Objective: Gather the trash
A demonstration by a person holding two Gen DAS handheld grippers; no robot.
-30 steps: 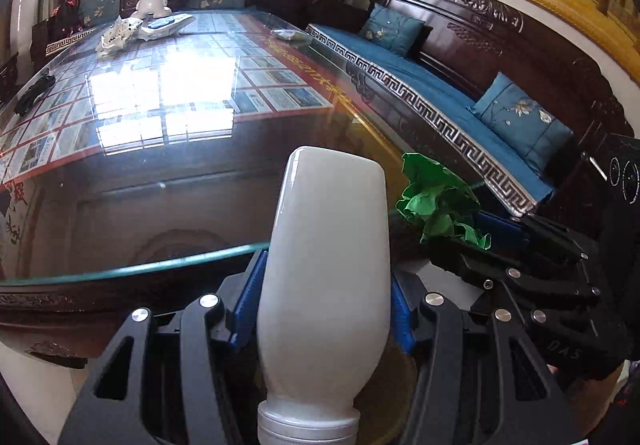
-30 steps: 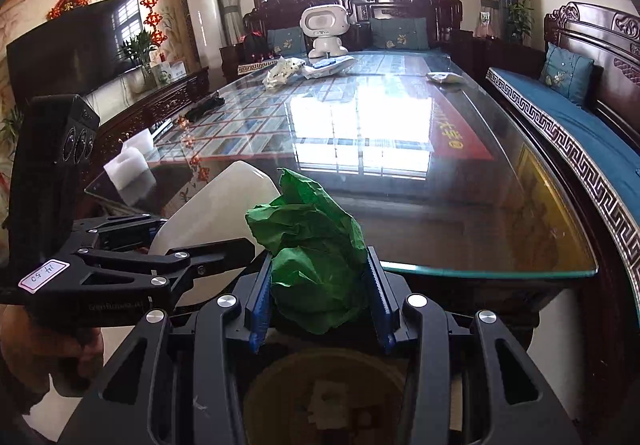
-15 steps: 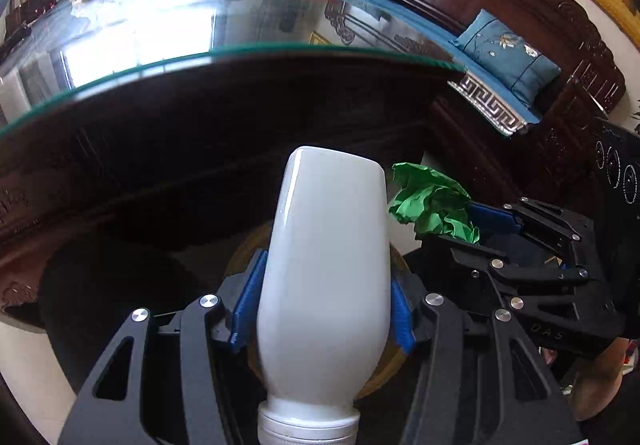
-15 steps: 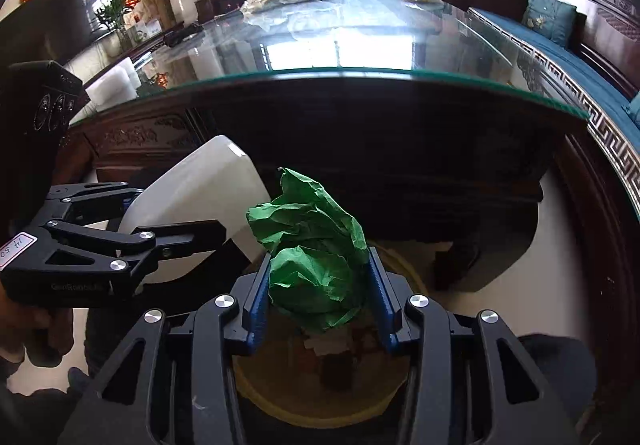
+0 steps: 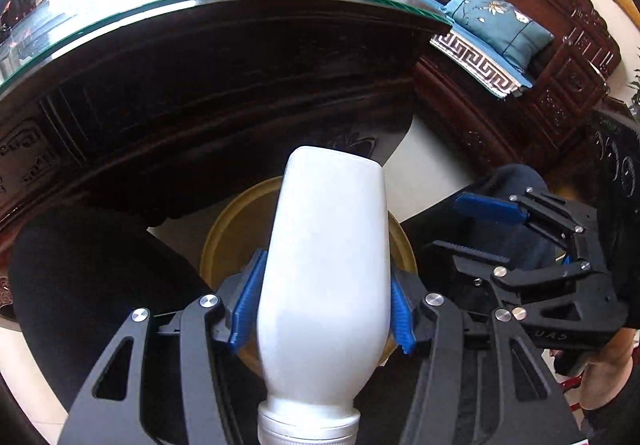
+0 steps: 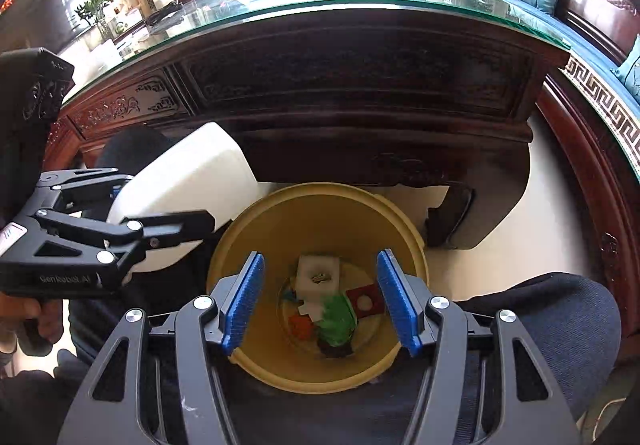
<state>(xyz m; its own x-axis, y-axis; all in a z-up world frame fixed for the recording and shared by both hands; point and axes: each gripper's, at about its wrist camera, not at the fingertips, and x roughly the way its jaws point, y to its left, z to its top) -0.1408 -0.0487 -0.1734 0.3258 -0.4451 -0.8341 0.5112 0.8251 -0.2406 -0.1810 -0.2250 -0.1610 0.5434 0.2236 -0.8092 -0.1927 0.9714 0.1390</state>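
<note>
The crumpled green paper (image 6: pixel 337 319) now lies at the bottom of the yellow bin (image 6: pixel 256 233), directly ahead of and below the right gripper (image 6: pixel 320 303), among a white foam block (image 6: pixel 319 275), a red piece (image 6: pixel 366 303) and an orange scrap (image 6: pixel 301 326). Half a second ago that paper was still pinched between the right gripper's blue pads; now its jaws stand spread wide with nothing between them, framing the bin's opening.

The white bottle (image 5: pixel 326 277) has not left the left gripper (image 5: pixel 322 315): its jaws remain pressed against the bottle's sides, cap toward the camera and flat base pointing forward. Beyond the bottle's base, the rim of the bin (image 5: pixel 224 229) shows on either side, so the bottle hangs over the bin's mouth. In the right wrist view the bottle (image 6: pixel 180 197) sits to the left of the right jaws, over the bin's left edge.

Both views have dropped lower than a second ago: the glass-topped table (image 6: pixel 360 5) is now above and ahead of the jaws, its dark carved apron filling the middle of each picture.
</note>
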